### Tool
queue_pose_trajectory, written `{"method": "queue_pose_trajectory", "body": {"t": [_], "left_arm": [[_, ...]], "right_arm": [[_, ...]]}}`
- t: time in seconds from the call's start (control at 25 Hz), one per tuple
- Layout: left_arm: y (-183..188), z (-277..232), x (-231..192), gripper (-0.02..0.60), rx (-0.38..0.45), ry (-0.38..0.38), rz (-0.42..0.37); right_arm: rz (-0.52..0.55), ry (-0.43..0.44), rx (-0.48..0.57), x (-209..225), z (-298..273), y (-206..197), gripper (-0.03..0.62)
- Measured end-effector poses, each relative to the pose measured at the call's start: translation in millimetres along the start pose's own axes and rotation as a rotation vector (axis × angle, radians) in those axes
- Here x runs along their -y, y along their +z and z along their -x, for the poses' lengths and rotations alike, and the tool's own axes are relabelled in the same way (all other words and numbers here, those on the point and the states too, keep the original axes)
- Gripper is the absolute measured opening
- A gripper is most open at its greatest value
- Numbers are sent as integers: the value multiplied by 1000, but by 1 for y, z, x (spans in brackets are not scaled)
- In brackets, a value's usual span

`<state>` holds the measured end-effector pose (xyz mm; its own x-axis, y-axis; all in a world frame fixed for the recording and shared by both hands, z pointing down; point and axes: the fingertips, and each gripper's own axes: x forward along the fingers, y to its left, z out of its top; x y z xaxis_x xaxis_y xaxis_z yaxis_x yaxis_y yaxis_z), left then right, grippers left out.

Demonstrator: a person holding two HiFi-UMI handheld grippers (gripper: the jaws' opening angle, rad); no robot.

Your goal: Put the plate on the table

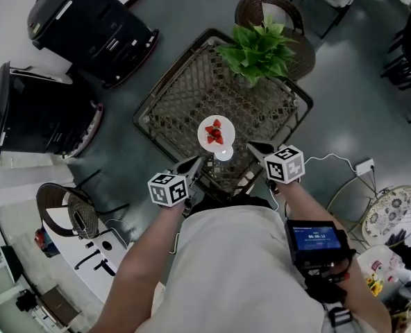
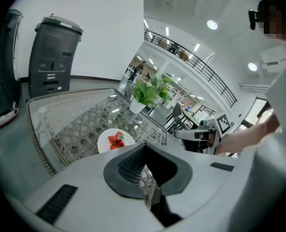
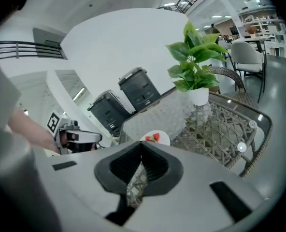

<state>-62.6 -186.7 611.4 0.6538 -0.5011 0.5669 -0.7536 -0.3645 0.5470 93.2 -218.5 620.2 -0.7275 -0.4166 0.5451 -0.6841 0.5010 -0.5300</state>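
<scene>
As plate (image 1: 207, 143) with strawberries (image 1: 214, 132) rests flat on glass-topped table (image 1: 178, 109), judge placement done. Left gripper (image 1: 195, 164), right gripper (image 1: 254, 146): both closed on nothing, near plate, not touching. Next: just keep clear.

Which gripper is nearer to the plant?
Right. In the head view the right gripper is straight below the plant; the left gripper is lower and to the left, past the plate.
</scene>
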Motion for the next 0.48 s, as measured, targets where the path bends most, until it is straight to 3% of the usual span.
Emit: {"method": "queue_pose_trajectory", "body": {"t": [0.24,0.48], "left_arm": [[9,28,34,5,82,-46,-64],[-4,46,49,5,94,-63,-94]], "right_arm": [[7,105,114,-37,33,10,5],[20,118,139,-61,43,-2,5]]}}
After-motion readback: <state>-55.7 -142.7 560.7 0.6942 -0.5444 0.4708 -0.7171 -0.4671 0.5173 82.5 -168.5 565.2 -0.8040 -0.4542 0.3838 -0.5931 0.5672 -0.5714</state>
